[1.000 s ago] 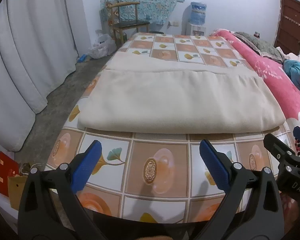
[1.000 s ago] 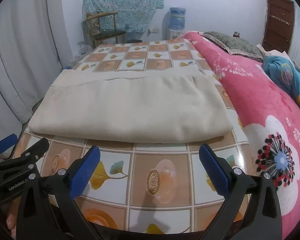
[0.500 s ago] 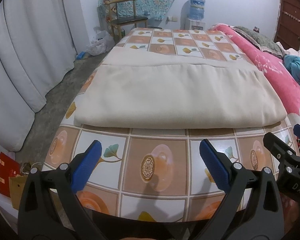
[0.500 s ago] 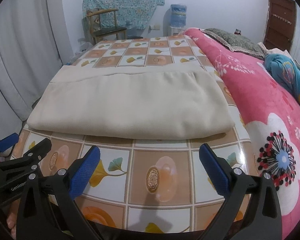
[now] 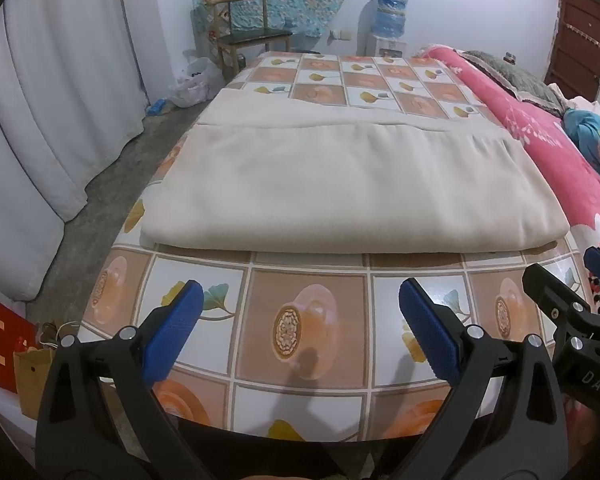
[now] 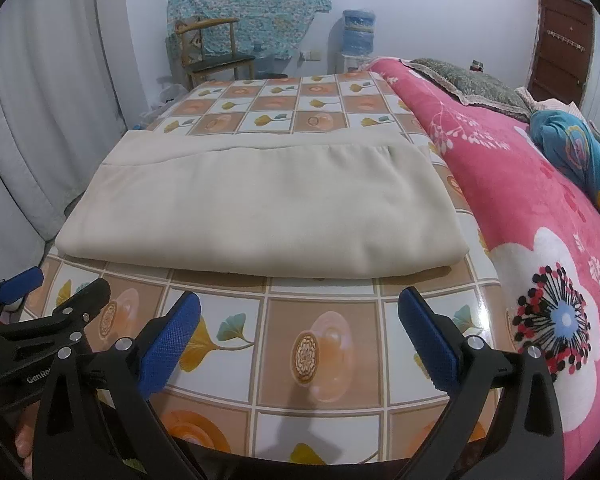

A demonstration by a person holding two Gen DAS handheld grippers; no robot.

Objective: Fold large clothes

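Cream cloth [image 5: 352,184] lies folded beyond both spread grippers [image 5: 300,320] [image 6: 300,320], untouched.

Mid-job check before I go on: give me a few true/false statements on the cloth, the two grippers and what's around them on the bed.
1. The beige cloth lies folded on the checked sheet. True.
2. The left hand-held gripper is shut on the cloth's near edge. False: it is open over the sheet, short of the cloth.
3. The right hand-held gripper is open and holds nothing. True.
4. A pink blanket lies to the left of the cloth. False: it lies to the right.
5. The cloth's top layer covers the lower one fully. False: a strip of the lower layer shows along the far edge.
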